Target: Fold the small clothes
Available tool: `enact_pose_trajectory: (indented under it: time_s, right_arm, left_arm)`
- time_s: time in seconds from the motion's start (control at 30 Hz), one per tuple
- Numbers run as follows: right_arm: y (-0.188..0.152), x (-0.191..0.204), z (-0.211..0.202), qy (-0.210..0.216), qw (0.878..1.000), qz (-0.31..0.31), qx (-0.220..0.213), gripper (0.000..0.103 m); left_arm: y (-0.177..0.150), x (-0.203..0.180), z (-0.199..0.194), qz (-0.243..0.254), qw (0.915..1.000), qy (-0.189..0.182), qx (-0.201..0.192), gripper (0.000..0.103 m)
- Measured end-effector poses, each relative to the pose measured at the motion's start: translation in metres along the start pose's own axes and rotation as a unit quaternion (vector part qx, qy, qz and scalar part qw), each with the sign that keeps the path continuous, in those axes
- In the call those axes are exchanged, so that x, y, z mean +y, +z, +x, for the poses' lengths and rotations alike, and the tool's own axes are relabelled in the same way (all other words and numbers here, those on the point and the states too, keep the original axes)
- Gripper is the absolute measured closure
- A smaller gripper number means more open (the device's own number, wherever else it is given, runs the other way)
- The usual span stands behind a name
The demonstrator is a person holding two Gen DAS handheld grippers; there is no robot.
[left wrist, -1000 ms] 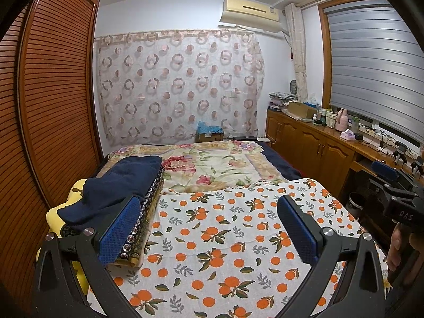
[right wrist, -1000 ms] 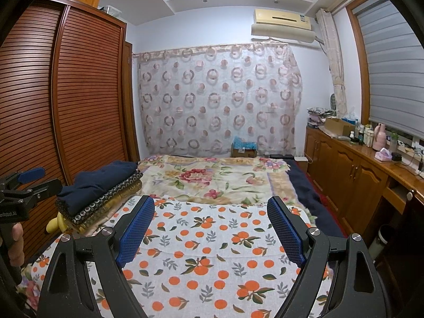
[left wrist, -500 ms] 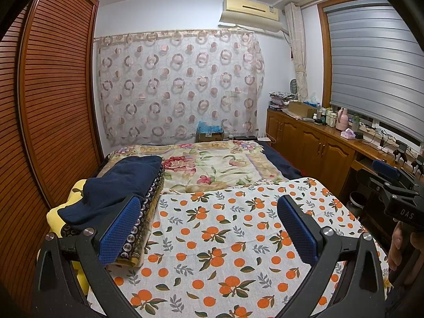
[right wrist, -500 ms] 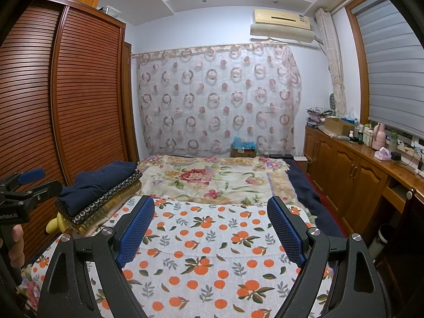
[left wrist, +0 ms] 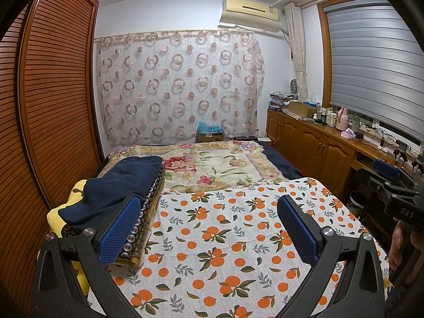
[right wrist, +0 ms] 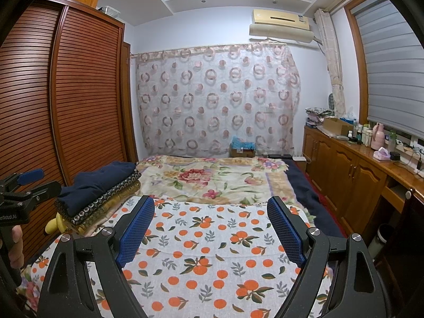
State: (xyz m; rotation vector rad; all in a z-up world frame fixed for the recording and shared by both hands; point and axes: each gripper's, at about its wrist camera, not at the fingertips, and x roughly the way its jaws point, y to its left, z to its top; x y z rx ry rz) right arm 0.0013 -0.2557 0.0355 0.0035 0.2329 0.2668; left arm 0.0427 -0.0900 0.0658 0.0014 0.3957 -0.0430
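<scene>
Showing "DAS" lettering, right hand-held gripper (right wrist: 210, 228) spread apart; left hand-held gripper (left wrist: 209, 228) likewise.

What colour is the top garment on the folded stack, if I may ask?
Dark navy blue garment, clearest in the left wrist view.

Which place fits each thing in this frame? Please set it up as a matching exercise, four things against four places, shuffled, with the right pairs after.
Things:
1. navy garment
2. orange-print cloth
3. air conditioner
4. pink bottle

Places:
A. high on the far wall, above the curtain
B. spread flat on the near part of the bed, under both open grippers
C. on the wooden counter below the window blind
D. on top of the folded stack at the bed's left edge

Pairs: 1-D, 2-B, 3-A, 4-C
</scene>
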Motion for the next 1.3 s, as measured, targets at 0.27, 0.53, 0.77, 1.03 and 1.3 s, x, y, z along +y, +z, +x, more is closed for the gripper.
enact_pose_trajectory:
  time_s: [0.27,0.53,0.77,1.03,1.3]
  right_arm:
    - [-0.0002,-0.0026,0.0002,0.001,1.000,0.001,0.000,0.015]
    - [0.0002,-0.0050,0.0014,0.000,1.000,0.001,0.000,0.015]
    - [-0.0008,-0.0056,0.0012,0.002,1.000,0.002,0.000,0.015]
    - [-0.0012,-0.0068,0.0015,0.002,1.000,0.002,0.000,0.015]
    - [-0.0014,-0.0074,0.0017,0.002,1.000,0.002,0.000,0.015]
  left_arm:
    - [0.0004,-0.0004,-0.0003,0.000,1.0000,0.000,0.000,0.000]
    - [0.0003,-0.0005,0.0000,0.001,1.0000,0.000,0.000,0.000]
    - [0.0004,-0.0010,0.0000,0.001,1.0000,0.000,0.000,0.000]
    - [0.0002,-0.0015,0.0001,0.001,1.0000,0.000,0.000,0.000]
    - [0.0008,-0.0027,-0.0001,0.002,1.0000,0.001,0.000,0.000]
